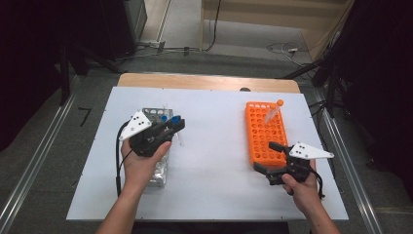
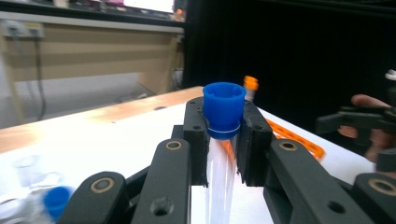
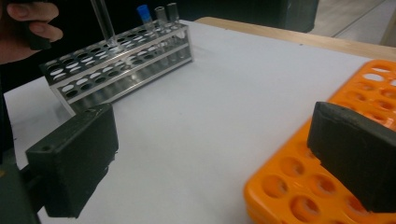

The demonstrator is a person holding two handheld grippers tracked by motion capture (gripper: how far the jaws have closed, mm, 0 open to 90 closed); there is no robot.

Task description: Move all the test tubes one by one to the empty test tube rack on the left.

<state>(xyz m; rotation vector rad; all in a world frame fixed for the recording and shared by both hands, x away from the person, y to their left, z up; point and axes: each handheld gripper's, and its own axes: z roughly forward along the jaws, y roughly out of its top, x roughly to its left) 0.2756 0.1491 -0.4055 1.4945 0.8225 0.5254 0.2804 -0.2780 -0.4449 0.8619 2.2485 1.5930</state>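
Left gripper view first: our left tongs [image 2: 224, 154] are clamped on a clear tube with a blue cap [image 2: 224, 109], the pads gripping just under the cap, the cap standing above the jaw tips and the glass running down between them. From the high view we see the same left tongs [image 1: 171, 127] held above the near end of the metal rack [image 1: 151, 113] at the left of the worktop [image 1: 209, 161], the tube's lower end [image 1: 179, 139] sticking out past them over the white sheet.

Right gripper view: our right tongs [image 3: 210, 158] stand wide apart, nothing between the pads, one jaw over the white sheet and the other over the corner of the orange rack [image 3: 327, 186]. No earlier picture is at hand, so we note only that gape. In the high view the right tongs [image 1: 268, 158] sit at the near end of the orange rack [image 1: 265, 131], not touching any tube.

Further out: one tube with an orange cap [image 1: 273, 111] leans in the far end of the orange rack. The metal rack [image 3: 121, 60] still carries a blue-capped tube [image 3: 144, 16] and two others at its far end.

Writing: we can read no label or brand on tubes, racks or tongs; a dark mark like a "7" [image 1: 85, 116] lies on the floor left of the worktop.
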